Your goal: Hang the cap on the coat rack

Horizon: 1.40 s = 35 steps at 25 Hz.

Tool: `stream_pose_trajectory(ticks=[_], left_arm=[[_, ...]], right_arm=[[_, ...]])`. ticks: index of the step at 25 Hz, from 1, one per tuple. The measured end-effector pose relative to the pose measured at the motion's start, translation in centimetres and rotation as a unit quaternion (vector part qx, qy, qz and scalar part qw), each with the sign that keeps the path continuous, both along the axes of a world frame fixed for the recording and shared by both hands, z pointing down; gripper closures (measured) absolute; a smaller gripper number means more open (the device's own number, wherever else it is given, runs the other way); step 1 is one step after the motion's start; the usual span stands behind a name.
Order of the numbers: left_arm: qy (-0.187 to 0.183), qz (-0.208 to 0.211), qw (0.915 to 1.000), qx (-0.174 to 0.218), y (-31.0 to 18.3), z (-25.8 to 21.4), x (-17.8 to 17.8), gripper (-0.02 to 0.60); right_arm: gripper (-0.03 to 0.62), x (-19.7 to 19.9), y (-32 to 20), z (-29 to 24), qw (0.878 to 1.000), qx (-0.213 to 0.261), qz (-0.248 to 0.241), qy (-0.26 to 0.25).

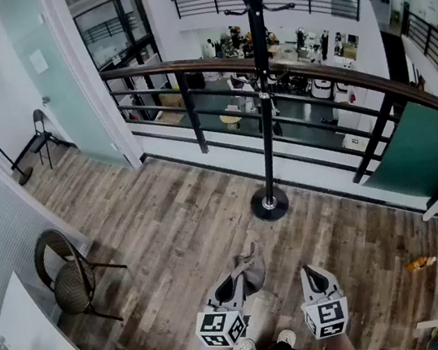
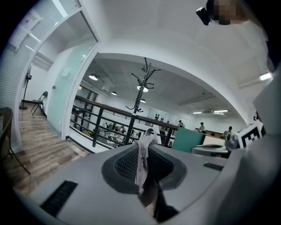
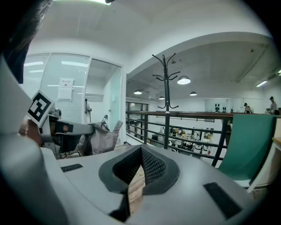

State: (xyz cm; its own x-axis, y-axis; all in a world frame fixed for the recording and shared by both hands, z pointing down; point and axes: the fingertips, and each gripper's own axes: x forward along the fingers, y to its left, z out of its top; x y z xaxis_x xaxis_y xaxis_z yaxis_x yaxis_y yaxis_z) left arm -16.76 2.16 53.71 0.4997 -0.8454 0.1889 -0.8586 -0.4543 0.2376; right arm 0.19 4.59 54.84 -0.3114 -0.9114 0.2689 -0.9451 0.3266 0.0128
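Wood-plank floor [image 1: 168, 219] meets a railing [image 1: 192, 108]; left gripper [image 1: 235, 284] clamps the cap [image 1: 250, 270], right gripper [image 1: 316, 272] jaws clenched empty.

The left hand-held gripper [image 1: 237, 287] is clamped on the cap [image 1: 250, 268] and points slightly downward toward the coat rack [image 1: 266, 121]. The right hand-held gripper [image 1: 316, 274], just beside it, aims likewise, its jaws closed together and empty.

I can't read any text from here; the paper notice [image 3: 66, 88] on the glass partition [image 3: 75, 70] is too small to make out.
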Motion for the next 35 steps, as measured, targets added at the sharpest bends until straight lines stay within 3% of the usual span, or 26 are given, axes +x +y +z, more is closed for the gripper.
stream_pose_trajectory(ticks=[3, 10, 17, 24, 25, 26, 27, 31, 35], left_arm=[[-0.001, -0.003, 0.9999, -0.012, 2.4, 0.7, -0.5, 0.537], [0.0, -0.01, 1.0, -0.002, 3.7, 0.3, -1.9, 0.537], [-0.006, -0.01, 0.9998, 0.013, 4.3, -0.4, -0.5, 0.537], [-0.021, 0.002, 0.9995, 0.022, 5.1, -0.4, 1.2, 0.537], [-0.021, 0.003, 0.9995, 0.025, 5.2, -0.6, 1.5, 0.537], [-0.021, 0.002, 0.9994, 0.027, 5.2, -0.7, 1.8, 0.537], [-0.02, 0.001, 0.9994, 0.029, 5.2, -0.7, 2.1, 0.537], [-0.023, -0.001, 0.9991, 0.035, 5.0, -1.2, 3.4, 0.537], [-0.028, -0.005, 0.9989, 0.036, 4.8, -1.4, 4.3, 0.537]], right_arm=[[0.586, -0.8, 1.7, 0.0, 1.0, -0.009, -0.001, 0.007], [0.586, -2.3, 3.2, -0.3, 1.0, -0.003, -0.009, 0.026], [0.585, -0.3, 3.8, -1.2, 1.0, 0.011, 0.008, 0.011], [0.578, 3.0, 4.5, -1.2, 0.998, 0.014, 0.057, -0.022], [0.545, 3.3, 4.6, -1.2, 0.998, 0.013, 0.055, -0.026], [0.452, 3.6, 4.6, -1.1, 0.998, 0.01, 0.05, -0.03], [0.406, 3.9, 4.7, -1.0, 0.998, 0.009, 0.046, -0.033], [0.302, 4.7, 4.3, -1.3, 0.999, 0.011, 0.035, -0.033], [0.278, 5.1, 3.7, -1.5, 0.999, 0.014, 0.021, -0.029]])
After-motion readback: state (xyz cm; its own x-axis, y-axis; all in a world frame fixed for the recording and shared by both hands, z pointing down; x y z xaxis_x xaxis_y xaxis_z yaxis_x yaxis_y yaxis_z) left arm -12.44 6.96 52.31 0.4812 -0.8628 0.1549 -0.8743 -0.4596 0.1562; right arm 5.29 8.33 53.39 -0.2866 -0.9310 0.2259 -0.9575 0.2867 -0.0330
